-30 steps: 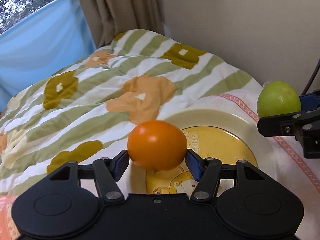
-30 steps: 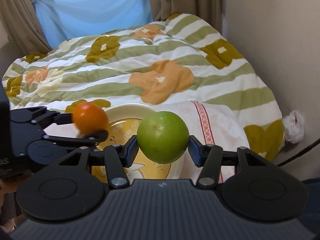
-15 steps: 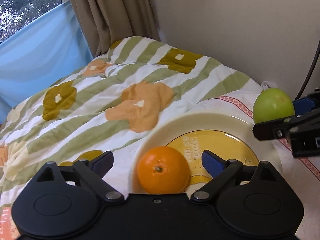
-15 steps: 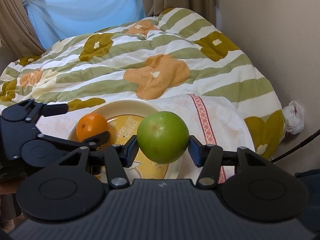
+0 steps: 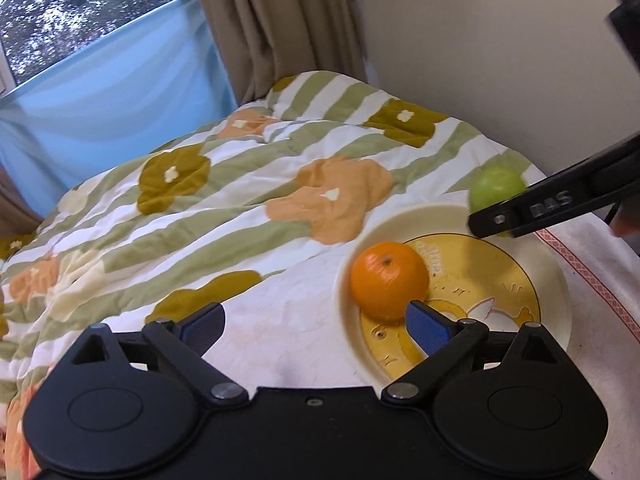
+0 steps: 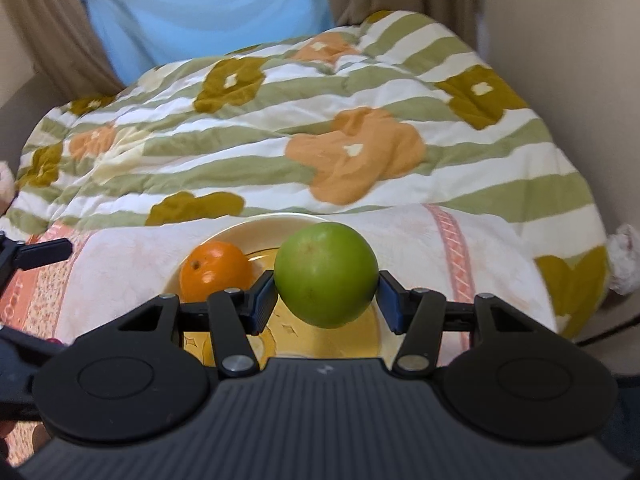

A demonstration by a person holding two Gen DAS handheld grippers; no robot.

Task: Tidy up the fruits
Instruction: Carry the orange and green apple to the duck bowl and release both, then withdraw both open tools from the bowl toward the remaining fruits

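Note:
An orange (image 5: 389, 281) lies on the left part of a cream plate (image 5: 554, 280) with a yellow picture centre, on a white towel on the bed. My left gripper (image 5: 316, 326) is open and empty, drawn back to the left of the plate. In the right wrist view my right gripper (image 6: 327, 300) is shut on a green apple (image 6: 326, 274) and holds it over the plate (image 6: 256, 226), beside the orange (image 6: 216, 270). The apple (image 5: 496, 190) and the right gripper's finger show at the right of the left wrist view.
A quilt (image 5: 240, 184) with green stripes and orange and olive flowers covers the bed behind the plate. A wall (image 5: 500, 60) runs along the right. Curtains and a blue sheet (image 6: 208, 12) hang at the far end. A crumpled white thing (image 6: 624, 256) lies by the wall.
My left gripper opened, set the orange on the plate and drew back to the left. My right gripper moved over the plate with the apple held.

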